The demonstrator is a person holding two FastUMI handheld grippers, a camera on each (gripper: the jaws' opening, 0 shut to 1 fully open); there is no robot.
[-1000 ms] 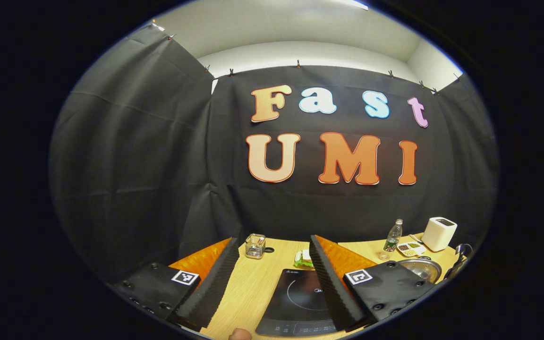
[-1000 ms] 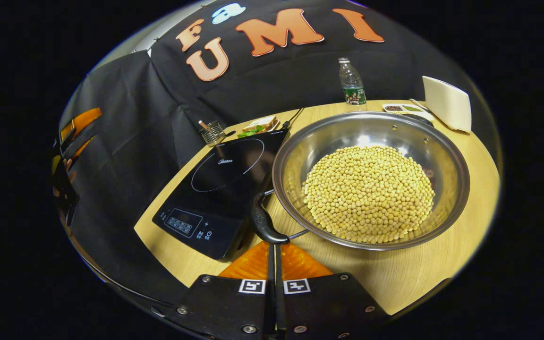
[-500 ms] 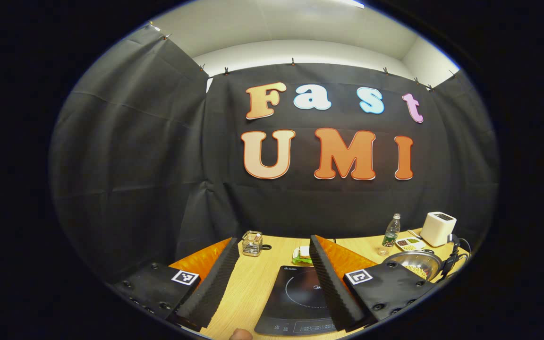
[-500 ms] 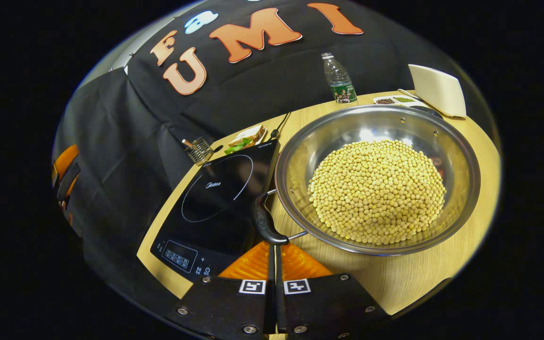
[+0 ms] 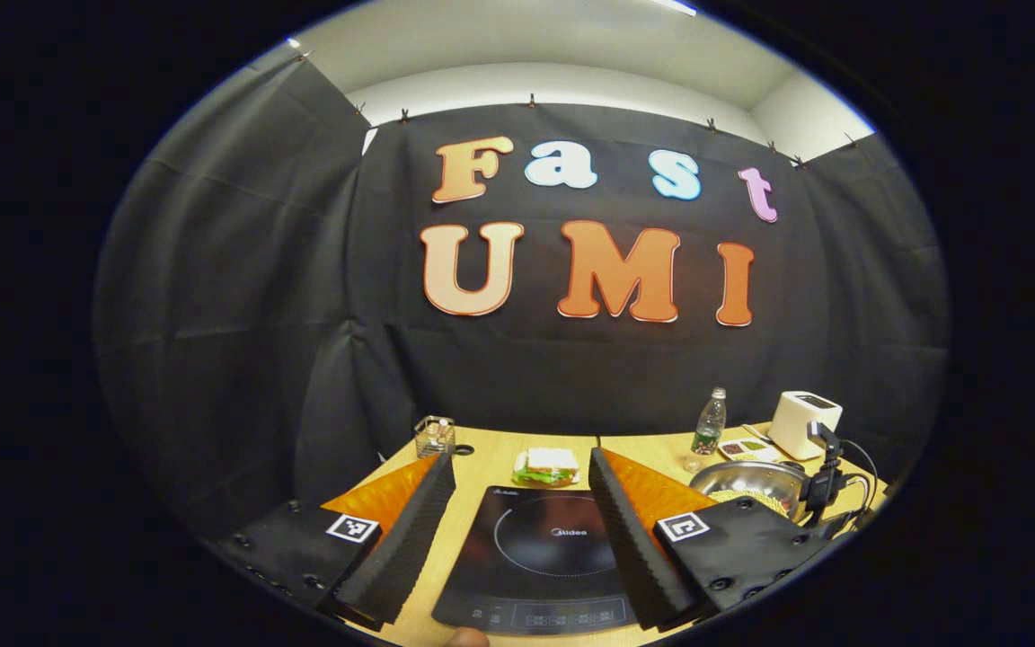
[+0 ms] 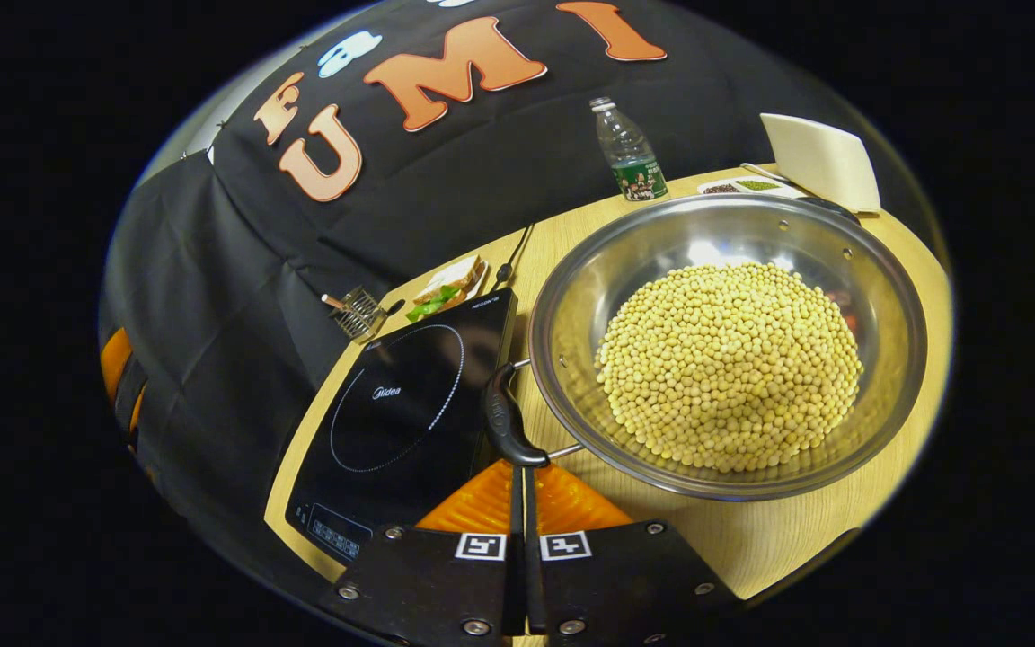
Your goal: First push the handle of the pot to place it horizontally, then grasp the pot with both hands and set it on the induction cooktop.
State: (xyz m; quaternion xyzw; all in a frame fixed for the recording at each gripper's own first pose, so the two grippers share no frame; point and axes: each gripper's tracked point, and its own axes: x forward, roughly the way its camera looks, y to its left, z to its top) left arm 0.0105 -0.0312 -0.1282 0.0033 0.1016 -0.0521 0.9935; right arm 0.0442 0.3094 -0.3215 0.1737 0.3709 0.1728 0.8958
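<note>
- While the pot (image 6: 729, 337) rests on the bench (image 6: 827, 526), just right of the cooktop (image 6: 401, 422), the right hand-held gripper (image 6: 519, 485) is seen clenched on nothing, its tips right by the lower end of the near handle (image 6: 506, 422); whether contact is made cannot be told.
- The left hand-held gripper (image 5: 517, 512) is held released above the cooktop's near edge, with nothing between its fingers.
- The pot is judged heavy: a steel bowl heaped with beans (image 6: 729, 364), stiff, smooth and likely slippery at the rim.
- Spilling is to be expected if it is tilted, so a level lift is called for.
- The near handle is seen swung against the pot's side on its wire bracket; it is judged best pushed outward until level, then gripped at the black bar.
- A second handle is presumed on the far side, but it cannot be made out.
- Counted: one pot, one cooktop, one handle seen, two hand-held grippers, one bottle (image 6: 625, 153), one sandwich (image 6: 446, 286), one wire basket (image 6: 356, 313), one white box (image 6: 821, 162).
</note>
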